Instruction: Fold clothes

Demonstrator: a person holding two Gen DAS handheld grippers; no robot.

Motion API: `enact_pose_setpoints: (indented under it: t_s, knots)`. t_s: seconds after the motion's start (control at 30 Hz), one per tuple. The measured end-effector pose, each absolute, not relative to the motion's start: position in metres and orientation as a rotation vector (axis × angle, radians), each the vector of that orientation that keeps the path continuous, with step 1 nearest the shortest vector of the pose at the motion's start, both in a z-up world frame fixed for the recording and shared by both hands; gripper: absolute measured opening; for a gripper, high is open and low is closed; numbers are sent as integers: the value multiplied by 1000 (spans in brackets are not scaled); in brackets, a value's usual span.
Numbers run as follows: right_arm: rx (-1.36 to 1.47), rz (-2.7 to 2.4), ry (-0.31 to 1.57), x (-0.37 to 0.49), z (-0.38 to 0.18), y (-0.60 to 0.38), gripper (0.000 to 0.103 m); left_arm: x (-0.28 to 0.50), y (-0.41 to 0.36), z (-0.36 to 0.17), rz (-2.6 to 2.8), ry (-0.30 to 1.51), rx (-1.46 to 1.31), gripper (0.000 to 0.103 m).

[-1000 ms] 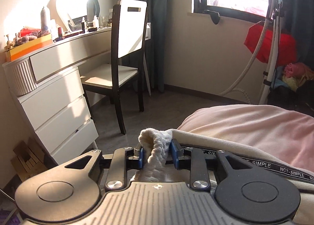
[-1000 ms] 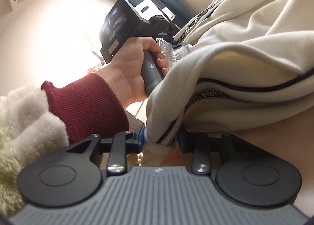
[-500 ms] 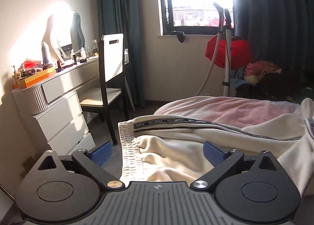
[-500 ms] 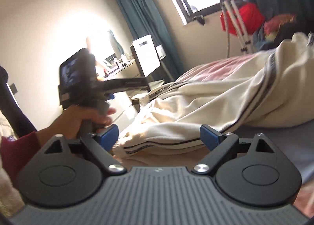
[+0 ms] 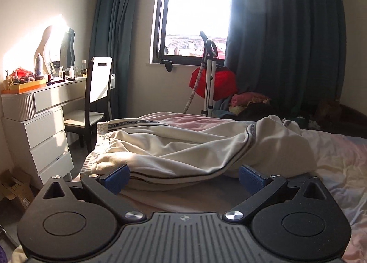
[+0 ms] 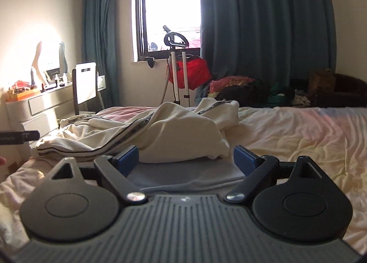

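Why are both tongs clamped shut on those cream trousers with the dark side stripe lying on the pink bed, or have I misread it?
Misread in one respect: both tongs stand open, holding nothing. The left tongs and right tongs show wide-apart blue pads in their own wrist views. The cream trousers with the dark side stripe do lie loose on the pink bed.

Both cameras sit low over the bed [image 6: 298,130], each looking forward past its own gripper and a little down. Both face the window [image 5: 197,17]. The left view is close to the cream trousers [image 5: 183,148] and nearer the white dresser [image 5: 43,130]. The right view sits more to the right. Both show the trousers, window, chair [image 6: 86,85] and curtains [image 6: 263,22].
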State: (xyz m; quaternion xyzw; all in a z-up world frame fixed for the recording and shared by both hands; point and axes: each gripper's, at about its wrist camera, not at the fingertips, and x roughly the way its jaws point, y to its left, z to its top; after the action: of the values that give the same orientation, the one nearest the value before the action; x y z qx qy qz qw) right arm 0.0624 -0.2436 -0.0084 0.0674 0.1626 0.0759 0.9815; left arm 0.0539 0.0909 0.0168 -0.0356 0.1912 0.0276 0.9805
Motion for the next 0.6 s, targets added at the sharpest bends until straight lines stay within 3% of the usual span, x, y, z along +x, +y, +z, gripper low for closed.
enact_pose_setpoints:
  t_s: [0.3,0.6]
  knots:
    - [189,120,252,57,0,-276,91,72,74,-12,47,448,-18,102]
    - [221,113,309,72,-11,-282,91,134,41,-34,-16,528,86,102]
